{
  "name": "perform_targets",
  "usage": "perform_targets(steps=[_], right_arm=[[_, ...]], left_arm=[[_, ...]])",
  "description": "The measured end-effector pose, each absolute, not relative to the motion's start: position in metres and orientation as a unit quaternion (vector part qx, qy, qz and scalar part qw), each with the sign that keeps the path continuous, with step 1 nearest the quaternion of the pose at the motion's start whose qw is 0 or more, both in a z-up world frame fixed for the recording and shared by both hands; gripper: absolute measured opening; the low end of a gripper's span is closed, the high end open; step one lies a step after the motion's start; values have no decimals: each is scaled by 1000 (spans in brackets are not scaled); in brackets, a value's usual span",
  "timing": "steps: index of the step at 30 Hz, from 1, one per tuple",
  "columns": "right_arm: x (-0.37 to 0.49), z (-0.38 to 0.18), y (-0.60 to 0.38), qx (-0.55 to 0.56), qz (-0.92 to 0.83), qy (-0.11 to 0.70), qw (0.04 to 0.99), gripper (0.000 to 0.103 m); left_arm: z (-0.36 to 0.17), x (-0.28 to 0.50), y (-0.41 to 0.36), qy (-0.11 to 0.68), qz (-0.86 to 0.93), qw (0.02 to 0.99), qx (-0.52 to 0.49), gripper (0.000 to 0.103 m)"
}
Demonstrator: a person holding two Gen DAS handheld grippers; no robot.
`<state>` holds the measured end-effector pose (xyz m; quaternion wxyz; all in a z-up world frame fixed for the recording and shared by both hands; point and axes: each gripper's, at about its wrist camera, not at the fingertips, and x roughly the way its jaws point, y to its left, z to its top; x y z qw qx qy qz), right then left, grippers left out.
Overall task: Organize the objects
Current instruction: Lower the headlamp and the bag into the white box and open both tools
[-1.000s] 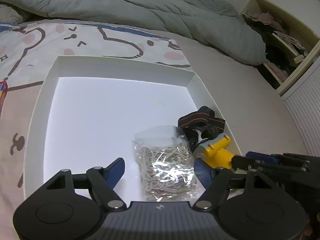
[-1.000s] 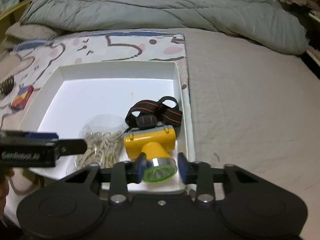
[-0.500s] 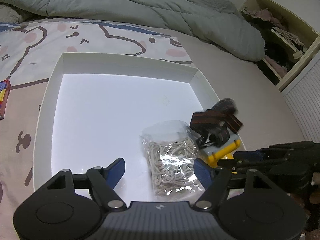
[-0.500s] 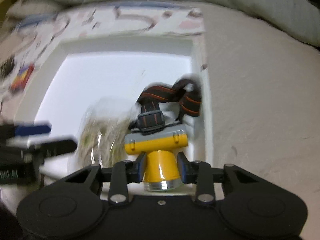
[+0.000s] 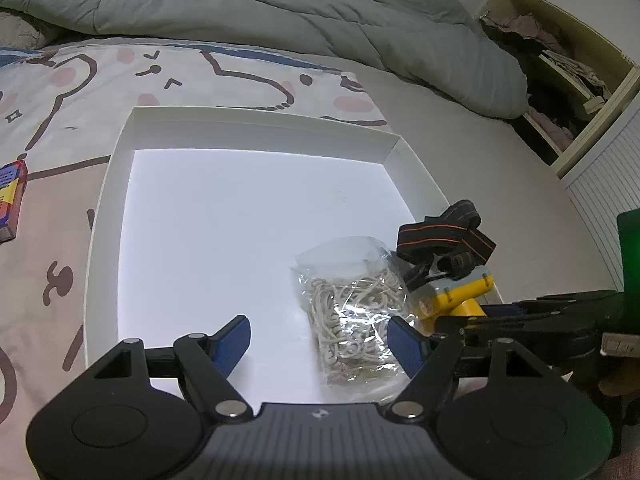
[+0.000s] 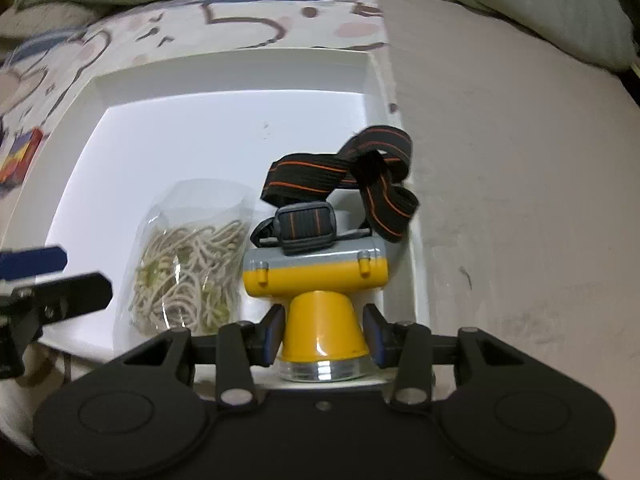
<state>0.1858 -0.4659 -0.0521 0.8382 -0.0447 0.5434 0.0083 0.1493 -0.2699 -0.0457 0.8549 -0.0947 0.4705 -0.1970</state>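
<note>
The right gripper (image 6: 323, 334) has its jaws clamped on the yellow cone of the headlamp (image 6: 316, 280), which it holds at the right side of the white tray (image 5: 256, 128), beside the bag (image 5: 354, 312) of pale cord that lies on the tray floor. The left gripper (image 5: 318, 338) hovers over the near edge of the tray, jaws apart and empty.

The cone is smooth and narrows away from the lens, so it may slip in the jaws if the grip loosens. The strap (image 6: 360, 168) hangs loose over the tray wall; it may catch on the wall or drag the bag when the headlamp moves.

No writing can be read on the headlamp or the bag. The small coloured box (image 5: 10, 196) on the bed probably has print, but it is too small to read.
</note>
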Motion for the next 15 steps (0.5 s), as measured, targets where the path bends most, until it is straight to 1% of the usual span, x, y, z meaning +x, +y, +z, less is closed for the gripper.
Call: perform_targets(steps=[4,6,15], right_arm=[[183,-48,-469,-31,4,538,842,44],[179,-42,-471,-23,5,530,848,41],[143,8,-468,-8,23,469,883,41]], left_arm=[[-44,148,-267,470,-197,856,-90,75],[-42,148,-265,468,-198,857,-86,75],[-22,136,-260,453,-203,865,-73,75]])
